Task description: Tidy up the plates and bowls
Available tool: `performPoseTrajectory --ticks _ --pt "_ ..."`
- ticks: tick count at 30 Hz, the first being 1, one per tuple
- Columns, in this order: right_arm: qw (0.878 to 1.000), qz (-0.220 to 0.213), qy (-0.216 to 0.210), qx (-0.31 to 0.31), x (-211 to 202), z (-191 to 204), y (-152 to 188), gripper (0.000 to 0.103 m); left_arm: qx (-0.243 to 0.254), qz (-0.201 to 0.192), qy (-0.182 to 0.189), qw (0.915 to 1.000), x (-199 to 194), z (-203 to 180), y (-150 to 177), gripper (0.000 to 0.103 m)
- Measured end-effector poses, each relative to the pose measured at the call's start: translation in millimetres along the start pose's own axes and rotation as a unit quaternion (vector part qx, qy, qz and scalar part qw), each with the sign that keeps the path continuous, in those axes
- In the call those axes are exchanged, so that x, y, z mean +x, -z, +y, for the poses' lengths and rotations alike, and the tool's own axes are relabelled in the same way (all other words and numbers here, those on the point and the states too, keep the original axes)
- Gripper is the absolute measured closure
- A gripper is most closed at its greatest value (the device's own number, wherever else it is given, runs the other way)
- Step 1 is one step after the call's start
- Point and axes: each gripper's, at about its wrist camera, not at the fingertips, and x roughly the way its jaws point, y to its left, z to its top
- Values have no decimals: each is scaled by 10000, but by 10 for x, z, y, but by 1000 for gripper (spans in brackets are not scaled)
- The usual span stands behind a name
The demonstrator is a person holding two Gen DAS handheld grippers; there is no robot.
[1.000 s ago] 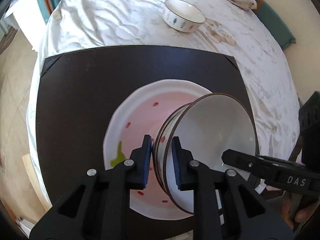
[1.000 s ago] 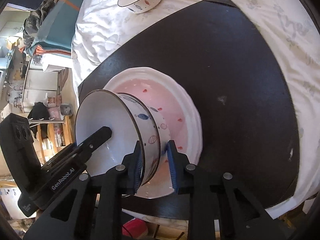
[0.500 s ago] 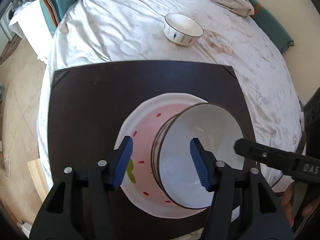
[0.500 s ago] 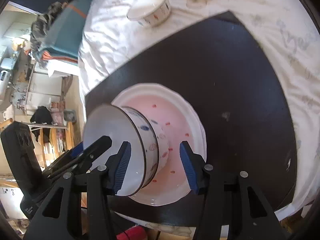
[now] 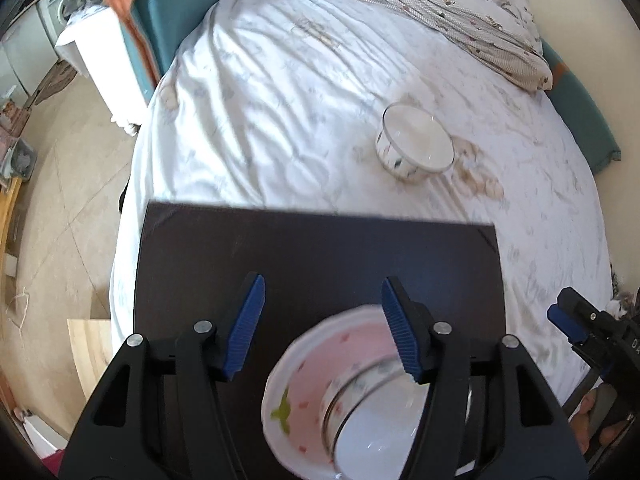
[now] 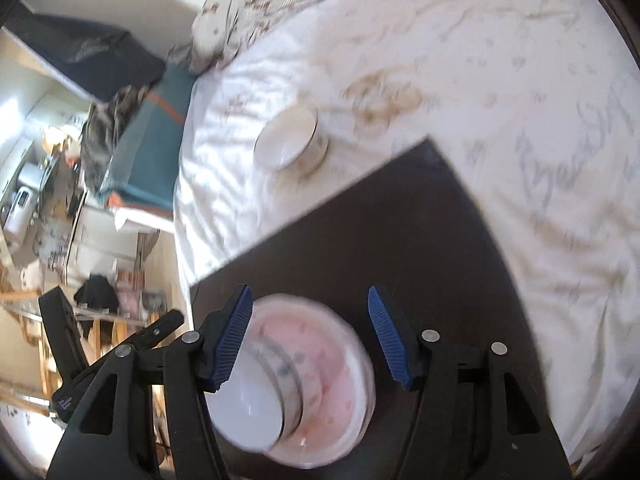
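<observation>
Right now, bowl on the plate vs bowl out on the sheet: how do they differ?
1. Support: the near bowl sits in the pink plate on the dark board; the far bowl sits straight on the white sheet, off the board.
2. Surroundings: the near bowl lies below the open left gripper and right gripper, untouched; the far bowl stands well clear of both.
Shared: white inside, dark rim line, small printed marks outside.

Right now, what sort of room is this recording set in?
Most likely a bedroom at home, with dishes sorted on a bed. A rumpled white sheet covers a mattress, a patterned quilt lies bunched at its far end, and a dark board lies on the sheet as a work surface.
</observation>
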Motion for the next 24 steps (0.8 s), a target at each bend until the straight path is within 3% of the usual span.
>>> performPoseTrajectory --ticks 5,11,14,24 --pt "9998 7 -18 200 90 -166 -399 40 155 -54 36 9999 136 -179 -393 46" --pt "9982 -92 53 583 394 -375 -837 40 243 186 61 9995 559 -334 -695 46" --pt "9971 -191 -25 742 572 -452 -962 40 264 262 76 9993 763 -431 -846 46" --pt "9936 99 -137 1116 1237 -556 -1295 40 319 300 163 9989 1270 -754 -1292 46"
